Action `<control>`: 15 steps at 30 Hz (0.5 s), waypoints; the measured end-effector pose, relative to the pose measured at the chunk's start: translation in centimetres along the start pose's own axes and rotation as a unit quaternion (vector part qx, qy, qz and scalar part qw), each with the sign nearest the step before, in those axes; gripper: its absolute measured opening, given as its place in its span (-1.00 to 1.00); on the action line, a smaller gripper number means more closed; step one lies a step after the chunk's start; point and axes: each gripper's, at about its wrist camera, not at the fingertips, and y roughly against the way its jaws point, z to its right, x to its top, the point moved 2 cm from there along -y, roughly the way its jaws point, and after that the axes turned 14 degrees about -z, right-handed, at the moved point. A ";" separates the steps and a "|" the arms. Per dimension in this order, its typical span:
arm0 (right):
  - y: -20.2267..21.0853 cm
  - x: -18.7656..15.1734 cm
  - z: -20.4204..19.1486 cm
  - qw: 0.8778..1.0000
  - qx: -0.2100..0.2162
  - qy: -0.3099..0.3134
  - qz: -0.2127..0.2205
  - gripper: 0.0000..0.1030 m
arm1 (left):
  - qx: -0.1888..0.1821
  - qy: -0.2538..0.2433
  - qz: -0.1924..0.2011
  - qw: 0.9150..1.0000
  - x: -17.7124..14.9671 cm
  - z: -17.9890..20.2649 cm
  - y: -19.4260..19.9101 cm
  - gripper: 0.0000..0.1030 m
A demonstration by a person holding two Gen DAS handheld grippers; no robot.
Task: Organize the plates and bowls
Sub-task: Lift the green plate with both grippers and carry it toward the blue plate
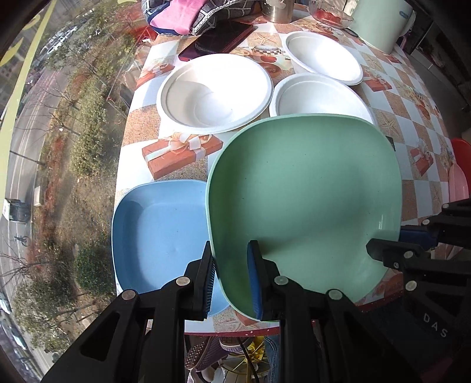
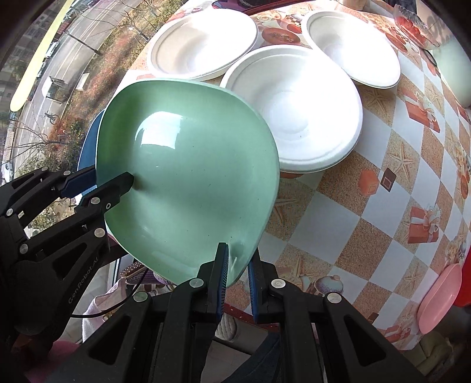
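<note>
Left tongs (image 1: 231,281) clamped on the near-left rim of the green plate (image 1: 303,191), one pad under the rim, one inside. Right tongs (image 2: 238,280) pinched on the same plate's near edge from the other side, blue pads either side of the rim. So both tongs grip one plate, held tilted above the worktop (image 2: 338,212). In the left view the right tongs come in at the plate's right edge; in the right view the left tongs come in at its left edge.

Writing: "GenRobot.AI" in grey on the left tongs' black arm, seen in the right view. "DAS" on the black body low right in the left view; rest of that word hidden.

Green plate: pale mint, rounded-square, shallow dished, glossy with window glare, tiny dark specks, no print.

Just left of and below the left tongs: a blue plate (image 1: 159,232), same rounded-square shape, flat on the worktop, its right edge tucked under the green one.

Beyond the tongs, three white paper bowls: one straight ahead (image 1: 318,97), partly hidden by the green rim; one ahead-left (image 1: 215,91); one farther ahead-right (image 1: 323,57). All plain, ridged rims, upright.

Worktop cover: checked orange and white with starfish and gift-box pictures.

Far right of the right tongs, a pink plate (image 2: 440,297) at the worktop edge. Far back: pink cloth (image 1: 182,14), metal cup (image 1: 278,10).
</note>
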 end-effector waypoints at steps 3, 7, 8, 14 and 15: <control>-0.4 0.4 -1.2 1.000 -0.004 0.020 -0.006 -0.71 | 0.005 0.014 -0.003 1.000 -0.4 -1.2 -0.1 -0.55; -0.6 1.0 -3.1 0.999 -0.007 0.045 -0.011 -0.71 | 0.009 0.034 -0.008 0.999 -0.7 -3.0 -0.3 -0.55; -0.7 1.1 -3.6 0.999 -0.007 0.052 -0.013 -0.71 | 0.011 0.040 -0.009 0.999 -0.8 -3.5 -0.3 -0.55; -1.6 1.4 -6.1 0.996 -0.008 0.087 -0.025 -0.71 | 0.029 0.071 -0.014 0.997 -1.5 -6.5 -0.4 -0.55; -1.7 1.4 -6.3 0.996 -0.005 0.089 -0.027 -0.71 | 0.031 0.076 -0.014 0.997 -1.6 -7.1 -0.4 -0.55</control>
